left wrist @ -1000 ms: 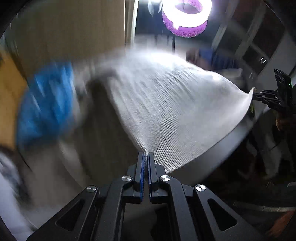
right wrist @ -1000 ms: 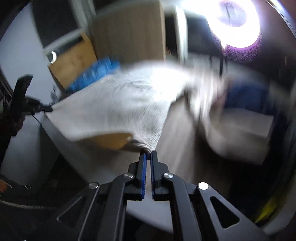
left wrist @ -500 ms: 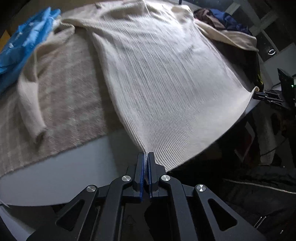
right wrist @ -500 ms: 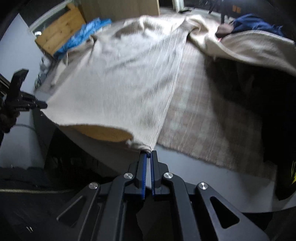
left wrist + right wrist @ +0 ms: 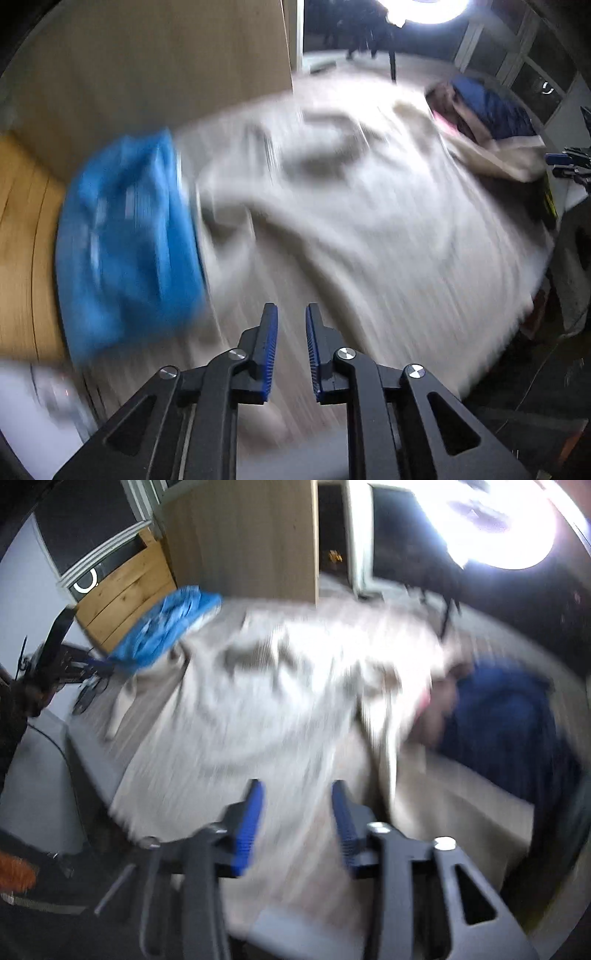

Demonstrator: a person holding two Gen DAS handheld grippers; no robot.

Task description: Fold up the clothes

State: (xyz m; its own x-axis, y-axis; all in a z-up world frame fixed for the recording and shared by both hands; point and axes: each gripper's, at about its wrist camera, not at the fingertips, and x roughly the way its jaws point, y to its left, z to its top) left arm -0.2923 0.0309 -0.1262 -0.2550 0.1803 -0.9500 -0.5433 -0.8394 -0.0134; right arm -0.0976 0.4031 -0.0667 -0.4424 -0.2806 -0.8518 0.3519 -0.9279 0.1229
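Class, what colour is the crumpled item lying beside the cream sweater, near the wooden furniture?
Bright blue; it shows best in the right wrist view.

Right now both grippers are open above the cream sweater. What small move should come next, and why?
Probably pause and let the view steady before any grasp. Both the left gripper and the right gripper are open and hold nothing, and the cream sweater lies spread on the table with its edges blurred. Next, I would likely reach for the sleeve by the blue bag.

The cream sweater [image 5: 369,229] is a soft, matt ribbed knit; the blue bag [image 5: 125,236] looks like thin glossy plastic; the cabinet [image 5: 255,535] is smooth matt wood; gripper fingers [image 5: 269,343] carry ridged blue pads
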